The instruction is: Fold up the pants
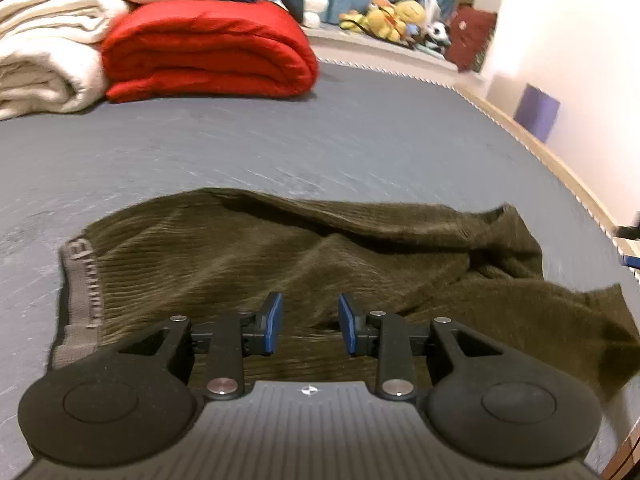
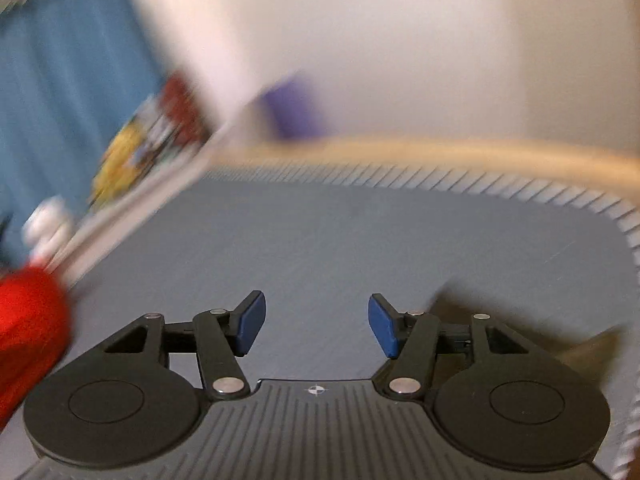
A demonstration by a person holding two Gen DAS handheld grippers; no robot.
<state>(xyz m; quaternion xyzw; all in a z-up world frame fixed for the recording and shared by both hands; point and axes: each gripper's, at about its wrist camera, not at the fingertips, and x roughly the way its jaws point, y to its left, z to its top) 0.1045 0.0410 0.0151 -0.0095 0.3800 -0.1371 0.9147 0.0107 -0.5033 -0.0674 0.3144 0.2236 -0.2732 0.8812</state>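
Left wrist view puts our left gripper (image 1: 310, 322) over the olive ribbed pants (image 1: 304, 264), its blue pads parted with nothing pinched between them, so we read it as released. The pants lie rumpled on the grey bed sheet (image 1: 320, 128), with the grey waistband (image 1: 82, 288) at nine o'clock of the gripper and loose cloth bunched toward three o'clock. We judge that the gripper hangs above the middle of the garment because it is between holds. Folded red blanket (image 1: 208, 48) and cream towels (image 1: 44, 52) sit at eleven o'clock, well apart. Right wrist view is blurred; our right gripper (image 2: 316, 326) is spread wide and empty over bare sheet, with only a dark scrap of the pants at three o'clock.
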